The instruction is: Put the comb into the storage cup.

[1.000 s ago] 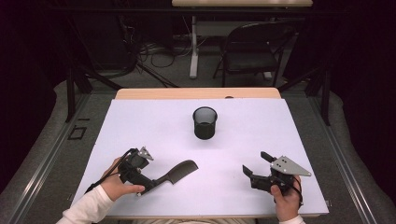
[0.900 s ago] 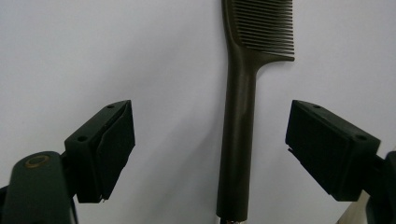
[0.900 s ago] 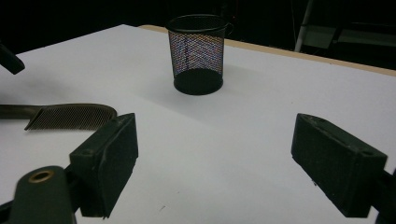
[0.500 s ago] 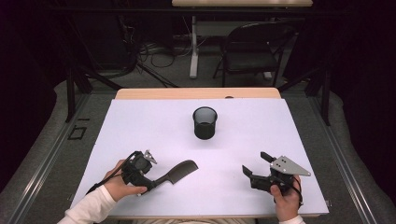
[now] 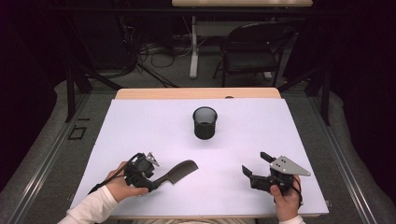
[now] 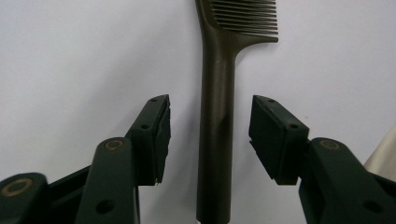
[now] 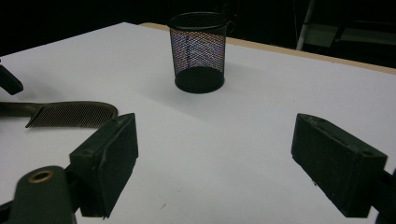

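**Q:** On the white table (image 5: 140,126), what is being worked on, and where does it lie?

**A:** A dark comb (image 5: 177,171) is seen lying flat near the front left edge, teeth end pointed toward the table's middle. Its handle is straddled by the left gripper (image 6: 209,135), whose jaws are spread on either side without touching it.

**Q:** Which step is judged to be in hand?

**A:** The grasp appears lined up but not yet made. A squeeze on the handle is called for next, with the pads (image 6: 161,135) kept level so the thin handle is not pushed aside. After that, a lift may be expected, perhaps toward the black mesh cup (image 5: 205,122) standing upright near the table's centre, well apart from the comb.

**Q:** How are the hands posed?

**A:** The left hand (image 5: 120,184) is held low at the table's front, its gripper laid nearly flat and aimed right along the comb. The right hand (image 5: 285,196) is rested at the front right, its right gripper (image 7: 215,163) opened wide over bare table and pointed toward the cup, nothing between its jaws.
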Tool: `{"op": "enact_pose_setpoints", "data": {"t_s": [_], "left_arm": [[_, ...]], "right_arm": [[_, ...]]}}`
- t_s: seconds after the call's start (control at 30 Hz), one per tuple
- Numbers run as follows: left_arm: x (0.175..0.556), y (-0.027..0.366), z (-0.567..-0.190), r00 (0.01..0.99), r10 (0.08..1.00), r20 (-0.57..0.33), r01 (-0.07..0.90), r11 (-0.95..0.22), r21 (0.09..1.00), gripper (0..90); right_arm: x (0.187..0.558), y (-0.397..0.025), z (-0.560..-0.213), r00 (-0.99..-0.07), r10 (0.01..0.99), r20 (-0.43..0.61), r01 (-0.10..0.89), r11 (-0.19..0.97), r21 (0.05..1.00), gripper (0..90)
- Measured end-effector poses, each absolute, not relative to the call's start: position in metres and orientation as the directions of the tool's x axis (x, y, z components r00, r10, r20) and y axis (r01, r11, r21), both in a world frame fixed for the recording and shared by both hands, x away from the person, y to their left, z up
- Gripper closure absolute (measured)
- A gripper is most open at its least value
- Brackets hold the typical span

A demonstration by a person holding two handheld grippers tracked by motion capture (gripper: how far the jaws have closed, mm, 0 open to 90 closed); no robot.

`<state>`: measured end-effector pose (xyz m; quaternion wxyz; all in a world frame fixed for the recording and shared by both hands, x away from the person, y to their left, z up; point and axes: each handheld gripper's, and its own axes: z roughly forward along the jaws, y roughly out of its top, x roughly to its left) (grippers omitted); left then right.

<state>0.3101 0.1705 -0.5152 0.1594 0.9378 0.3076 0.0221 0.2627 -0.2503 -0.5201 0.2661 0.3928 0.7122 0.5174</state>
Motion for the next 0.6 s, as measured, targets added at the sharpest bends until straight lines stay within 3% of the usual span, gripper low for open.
{"op": "enact_pose_setpoints", "data": {"t_s": [0.6], "left_arm": [[0.3076,0.1687,-0.5207,0.819,0.574,-0.024,0.560,-0.789,0.251,59.1]], "right_arm": [[0.2629,-0.2498,-0.5204,-0.551,0.834,0.027,0.286,0.159,0.945,14.7]]}}
